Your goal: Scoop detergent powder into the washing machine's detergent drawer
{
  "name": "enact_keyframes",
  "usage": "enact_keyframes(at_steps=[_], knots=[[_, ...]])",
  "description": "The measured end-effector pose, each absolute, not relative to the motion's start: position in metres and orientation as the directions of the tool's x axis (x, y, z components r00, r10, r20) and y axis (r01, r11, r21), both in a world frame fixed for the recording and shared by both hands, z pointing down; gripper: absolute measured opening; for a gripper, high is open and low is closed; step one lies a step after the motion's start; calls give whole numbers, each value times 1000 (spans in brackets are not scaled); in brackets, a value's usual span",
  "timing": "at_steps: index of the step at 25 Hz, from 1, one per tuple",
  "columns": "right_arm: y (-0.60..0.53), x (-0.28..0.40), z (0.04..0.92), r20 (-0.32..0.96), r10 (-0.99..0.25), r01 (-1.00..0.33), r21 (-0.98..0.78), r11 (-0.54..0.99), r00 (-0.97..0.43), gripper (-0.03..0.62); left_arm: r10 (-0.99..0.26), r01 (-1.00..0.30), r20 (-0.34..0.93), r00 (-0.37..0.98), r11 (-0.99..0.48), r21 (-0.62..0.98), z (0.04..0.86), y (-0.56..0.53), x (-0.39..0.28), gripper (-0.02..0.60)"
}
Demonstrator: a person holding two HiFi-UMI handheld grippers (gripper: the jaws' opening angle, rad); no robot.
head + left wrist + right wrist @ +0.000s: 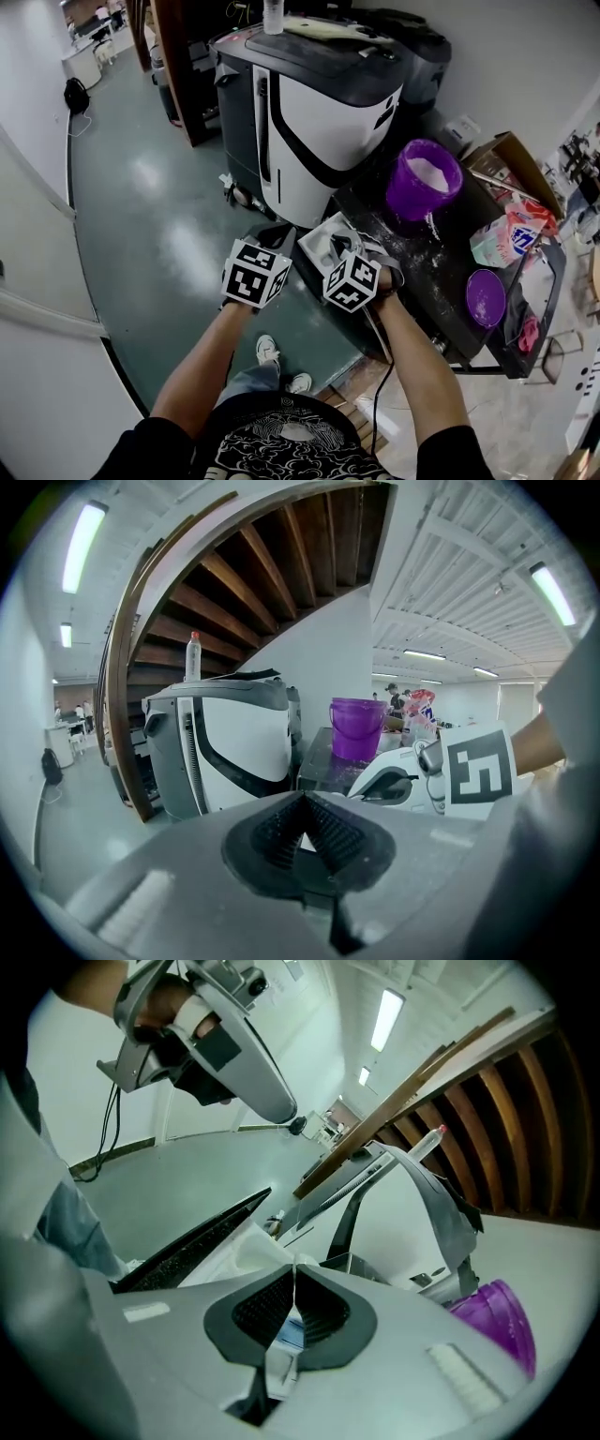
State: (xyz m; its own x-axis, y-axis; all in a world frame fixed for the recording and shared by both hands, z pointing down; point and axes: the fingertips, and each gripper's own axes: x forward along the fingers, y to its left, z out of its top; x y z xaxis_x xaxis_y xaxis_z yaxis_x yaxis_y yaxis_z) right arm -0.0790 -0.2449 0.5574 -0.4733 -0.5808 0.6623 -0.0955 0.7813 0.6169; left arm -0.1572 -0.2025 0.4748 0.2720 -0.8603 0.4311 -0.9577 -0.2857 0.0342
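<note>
Both grippers hang close together over the near left corner of the dark tabletop (441, 281), which is dusted with white powder. The left gripper (275, 236) is clenched on nothing: in its own view the ribbed pads of the left gripper (302, 799) meet at the tips, with only a small gap behind them. The right gripper (343, 247) is closed too. Its own view shows the right gripper (293, 1271) with its tips together, and something pale and blue shows in the slit lower down, though I cannot tell what it is.

Just under the right gripper, at that corner of the tabletop, sits a white drawer (314, 242). Further along the tabletop stands the purple bucket (427, 180), open and holding white detergent powder (429, 170). A round purple lid (485, 297) lies towards the right edge, and a pink and blue detergent bag (508, 234) stands between bucket and lid, nearer the far edge.

The washing machine (323, 103), white with dark trim, stands on the floor (159, 206) beside the tabletop's far left corner, with a bottle (273, 14) upright on its top.
</note>
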Motion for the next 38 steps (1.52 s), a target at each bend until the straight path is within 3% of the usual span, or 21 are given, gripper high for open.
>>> enact_keyframes(at_steps=[15, 22, 38], knots=[[-239, -81, 556, 594, -652, 102, 771, 629, -471, 32, -873, -967, 425, 241, -253, 30, 472, -190, -162, 0], [-239, -80, 540, 595, -629, -24, 716, 697, -500, 32, -876, -969, 421, 234, -247, 24, 468, -186, -157, 0], [-248, -30, 448, 454, -684, -505, 463, 729, -571, 34, -883, -958, 388, 266, -288, 2, 434, -193, -116, 0]])
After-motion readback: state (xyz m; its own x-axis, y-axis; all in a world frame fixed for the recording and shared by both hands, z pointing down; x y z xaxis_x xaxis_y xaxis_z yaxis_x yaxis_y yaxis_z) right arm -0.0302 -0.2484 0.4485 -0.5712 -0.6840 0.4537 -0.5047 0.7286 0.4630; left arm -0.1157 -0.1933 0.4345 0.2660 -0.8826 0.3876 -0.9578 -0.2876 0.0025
